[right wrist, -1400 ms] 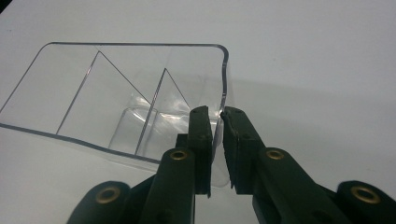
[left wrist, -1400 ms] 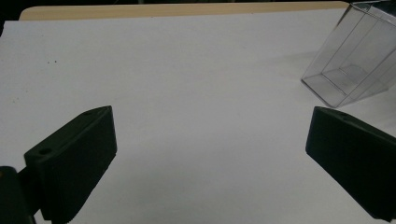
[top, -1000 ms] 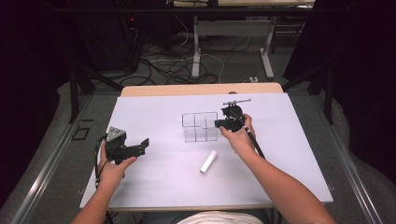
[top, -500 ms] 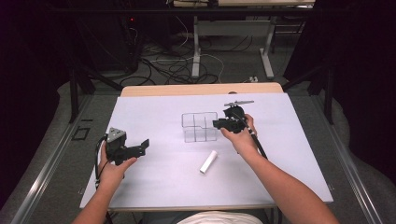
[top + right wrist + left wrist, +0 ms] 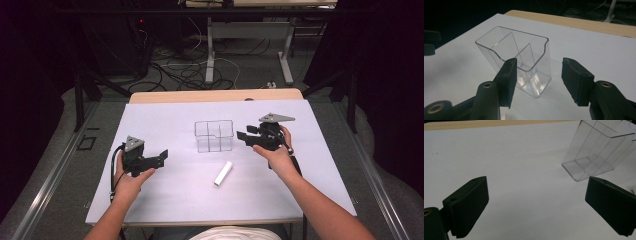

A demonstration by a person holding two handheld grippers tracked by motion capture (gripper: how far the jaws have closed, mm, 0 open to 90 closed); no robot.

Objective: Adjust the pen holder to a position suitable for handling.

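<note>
A clear plastic box (image 5: 214,136) with inner dividers stands upright mid-table, empty. My right gripper (image 5: 243,137) hovers just right of it, pointing at it. Its jaws have just been opening and stand apart with nothing pressed between them. In the right gripper view the box (image 5: 511,47) sits just beyond the gripper (image 5: 539,75). A white tube (image 5: 223,173) lies on the sheet in front of the box. My left gripper (image 5: 161,157) rests at the left, open wide and empty. In the left gripper view, the box (image 5: 594,152) stands at the upper right, beyond the gripper (image 5: 536,207).
A white sheet (image 5: 170,120) covers the table, with a wooden strip (image 5: 215,96) bare along the far edge. Cables and table legs lie on the dark floor beyond.
My right gripper has drawn back to the right, away from the box, and its jaws have opened. The left gripper, box and white tube have stayed put.
</note>
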